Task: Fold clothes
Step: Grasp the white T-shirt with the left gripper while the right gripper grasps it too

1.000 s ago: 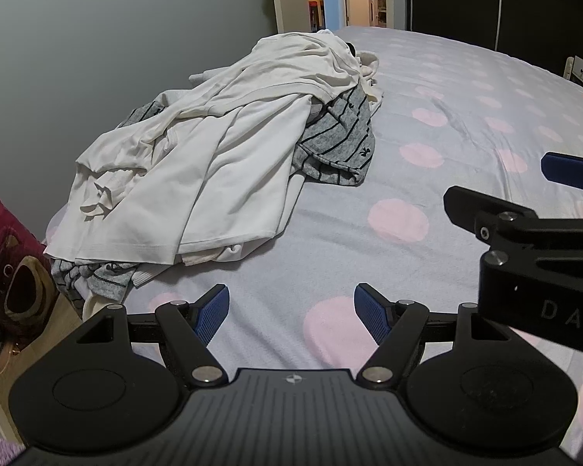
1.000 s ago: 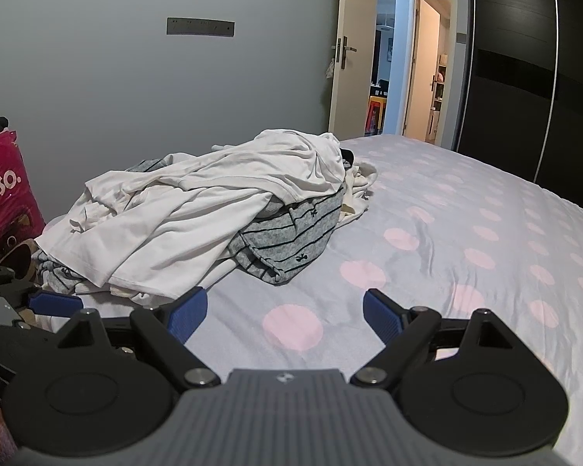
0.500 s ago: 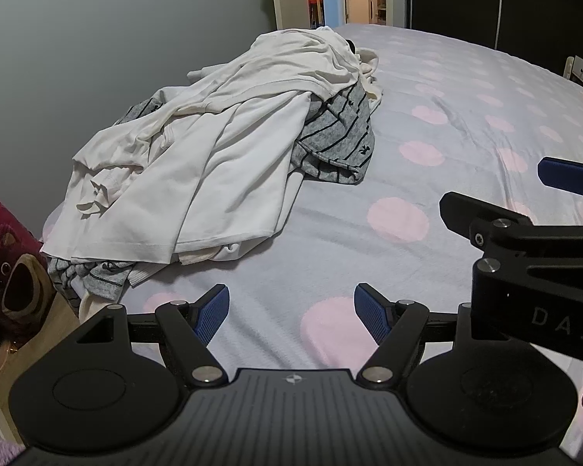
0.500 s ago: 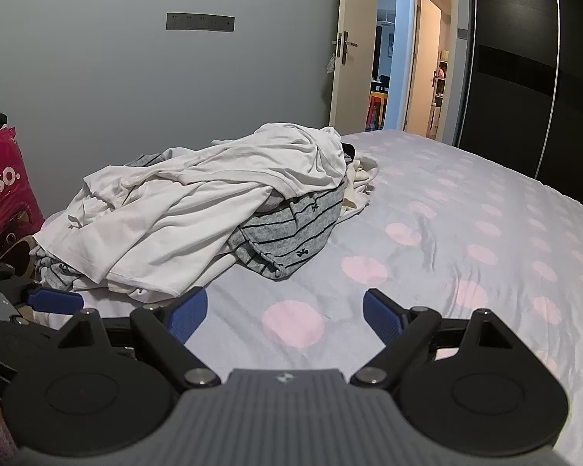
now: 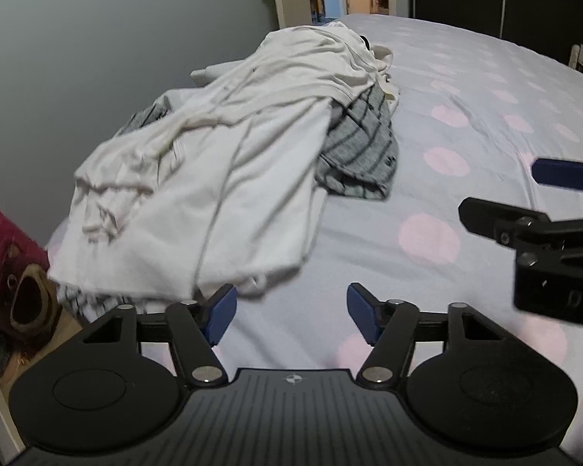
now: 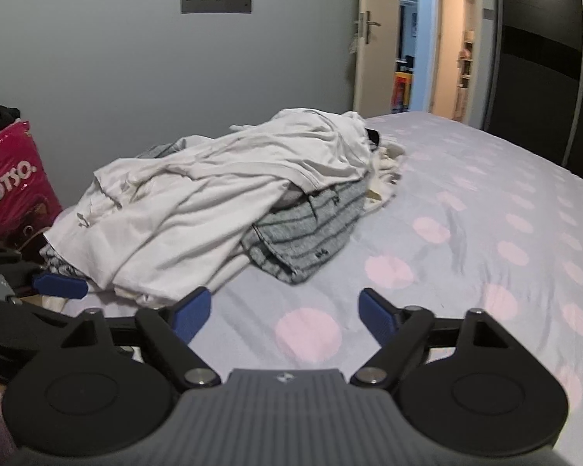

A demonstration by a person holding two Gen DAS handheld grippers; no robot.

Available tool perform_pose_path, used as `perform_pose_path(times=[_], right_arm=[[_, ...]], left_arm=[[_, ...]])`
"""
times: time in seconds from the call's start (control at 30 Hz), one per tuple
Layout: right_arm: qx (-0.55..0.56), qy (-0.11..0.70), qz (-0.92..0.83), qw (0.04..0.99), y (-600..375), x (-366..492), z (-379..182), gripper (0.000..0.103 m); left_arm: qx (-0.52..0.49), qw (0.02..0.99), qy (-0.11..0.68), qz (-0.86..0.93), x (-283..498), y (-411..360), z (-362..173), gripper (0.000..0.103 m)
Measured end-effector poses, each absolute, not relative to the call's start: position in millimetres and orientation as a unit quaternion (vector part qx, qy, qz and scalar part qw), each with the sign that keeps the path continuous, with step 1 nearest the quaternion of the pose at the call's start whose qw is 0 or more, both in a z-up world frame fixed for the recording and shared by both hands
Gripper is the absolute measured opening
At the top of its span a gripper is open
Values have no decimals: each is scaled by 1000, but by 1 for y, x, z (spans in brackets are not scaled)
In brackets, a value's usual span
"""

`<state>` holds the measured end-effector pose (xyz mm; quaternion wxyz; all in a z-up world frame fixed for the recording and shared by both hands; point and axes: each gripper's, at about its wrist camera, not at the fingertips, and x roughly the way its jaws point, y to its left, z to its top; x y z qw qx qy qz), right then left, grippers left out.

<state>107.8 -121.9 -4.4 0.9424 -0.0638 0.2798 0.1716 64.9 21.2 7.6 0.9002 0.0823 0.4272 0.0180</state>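
Note:
A heap of clothes lies on the bed: white garments (image 5: 221, 178) on top and a grey striped garment (image 5: 363, 155) beneath, sticking out on the right. The heap also shows in the right wrist view, white garments (image 6: 213, 202) over the grey striped one (image 6: 307, 233). My left gripper (image 5: 291, 312) is open and empty, its left fingertip close to the near hem of the white garment. My right gripper (image 6: 283, 308) is open and empty over the bedsheet, just right of the heap. The right gripper's fingers (image 5: 563, 176) show at the left view's right edge.
The bed has a lilac sheet with pink dots (image 6: 486, 233). A pink Lotso bag (image 6: 11, 190) stands at the bed's left side by the grey wall. An open door (image 6: 373, 58) and a dark wardrobe (image 6: 544, 58) lie beyond the bed.
Both grippers have moved forward toward the heap; the clothes appear larger and closer. Both stay open and empty.

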Motion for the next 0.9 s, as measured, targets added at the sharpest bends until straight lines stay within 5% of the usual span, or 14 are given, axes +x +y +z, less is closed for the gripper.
perform_pose_path(times=[0.47, 0.9], right_arm=[[-226, 222, 202, 927, -92, 239, -35, 54], [-411, 145, 212, 875, -56, 319, -103, 50]], left_arm=[[291, 896, 335, 9, 180, 75, 1, 43], [452, 854, 255, -21, 221, 84, -44, 30]])
